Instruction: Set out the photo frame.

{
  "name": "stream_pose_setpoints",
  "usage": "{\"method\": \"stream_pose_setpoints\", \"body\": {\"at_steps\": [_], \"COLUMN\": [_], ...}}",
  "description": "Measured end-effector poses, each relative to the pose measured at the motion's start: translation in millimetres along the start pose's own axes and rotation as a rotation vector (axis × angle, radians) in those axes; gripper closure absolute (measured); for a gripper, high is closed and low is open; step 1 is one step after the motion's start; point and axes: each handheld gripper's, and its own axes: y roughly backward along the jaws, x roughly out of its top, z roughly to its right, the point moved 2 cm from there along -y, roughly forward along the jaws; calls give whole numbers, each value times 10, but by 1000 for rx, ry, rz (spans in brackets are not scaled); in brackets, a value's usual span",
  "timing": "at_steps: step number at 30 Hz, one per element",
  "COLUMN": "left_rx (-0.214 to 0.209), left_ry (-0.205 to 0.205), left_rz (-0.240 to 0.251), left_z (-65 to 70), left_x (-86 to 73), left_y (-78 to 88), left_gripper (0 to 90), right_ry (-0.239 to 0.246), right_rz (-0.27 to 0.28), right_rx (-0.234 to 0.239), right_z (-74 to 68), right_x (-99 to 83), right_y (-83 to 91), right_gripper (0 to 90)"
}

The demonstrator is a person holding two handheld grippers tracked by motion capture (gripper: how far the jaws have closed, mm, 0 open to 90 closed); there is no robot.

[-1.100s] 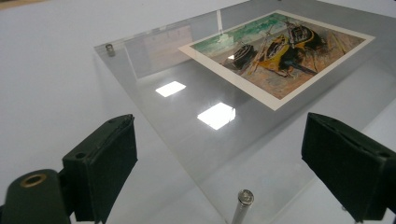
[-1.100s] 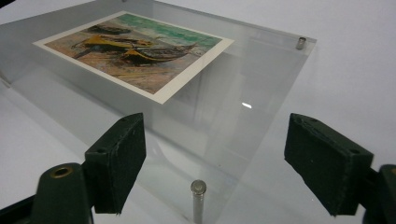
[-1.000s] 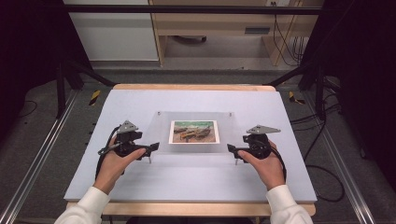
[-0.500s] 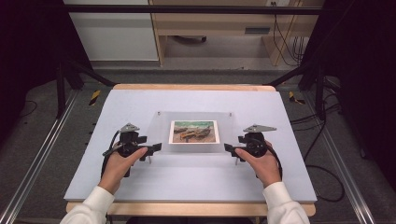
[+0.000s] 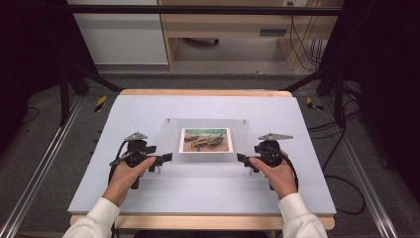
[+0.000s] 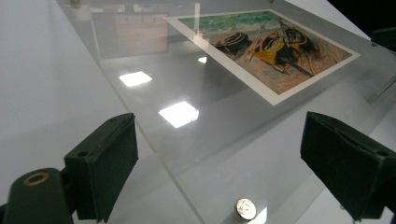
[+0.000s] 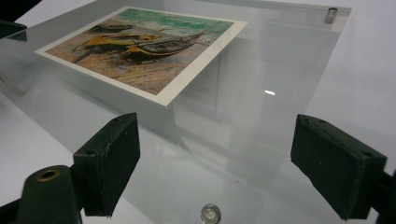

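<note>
One camera hangs above the near side, looking forward and down over the whole bench [image 5: 148, 198]. The other two ride low on each tool, facing inward from opposite sides, both close on the boat picture [image 6: 266, 44].

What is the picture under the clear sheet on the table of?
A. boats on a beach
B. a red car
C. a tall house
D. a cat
A: the picture under the clear sheet shows dark and yellow boats on sandy ground, with green water behind them.
</note>
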Motion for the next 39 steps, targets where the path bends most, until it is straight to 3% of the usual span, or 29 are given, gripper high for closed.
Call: {"method": "stream_pose_setpoints", "body": {"at_steps": [6,19,24,28,39], "left_rx": [-3,-21,-66,-32,-58], "left_ry": [19,22,57,51,70], "left_rz": [-1,-24,-22,-13,-23], "left_z": [-2,0,-29,-18,-21], "left_x": [-7,-16,-32,-20,-22], "left_y": [1,32,-3,-16,-31], "left_gripper": [110,109,107,108,108], "right_ry": [-52,-86,-126,-145,-165], "right_rz": [1,-19,-19,-20,-27], "right_rx": [24,48,34,30,65], "right_z": [23,41,51,49,74], "right_x": [-26,-40,-34,-32,-55], "right_y": [-1,19,-13,-25,-3], "right_gripper": [155,152,158,159,160]}}
